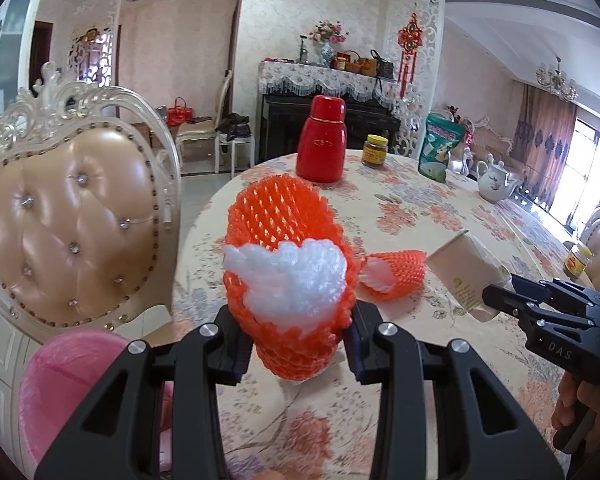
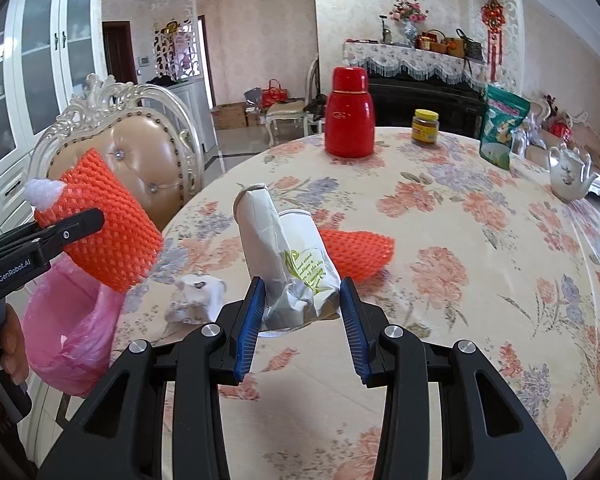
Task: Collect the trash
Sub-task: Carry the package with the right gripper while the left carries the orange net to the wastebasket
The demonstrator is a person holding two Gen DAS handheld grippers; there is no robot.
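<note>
My left gripper (image 1: 296,344) is shut on an orange foam fruit net (image 1: 288,240) with white foam inside, held in the air above the table's left edge; it also shows in the right wrist view (image 2: 112,224). My right gripper (image 2: 302,316) is shut on a crumpled white paper cup (image 2: 288,256) with green print, also seen in the left wrist view (image 1: 466,274). A second orange foam net (image 2: 360,250) lies on the table behind the cup. A crumpled white wrapper (image 2: 196,298) lies on the table to the left. A pink trash bag (image 2: 68,332) hangs open below the table's left edge.
The round table (image 2: 480,320) has a floral cloth. On its far side stand a red thermos (image 2: 350,114), a yellow-lidded jar (image 2: 425,126), a green pouch (image 2: 500,132) and a white teapot (image 2: 568,176). A padded chair (image 1: 72,220) stands at the left.
</note>
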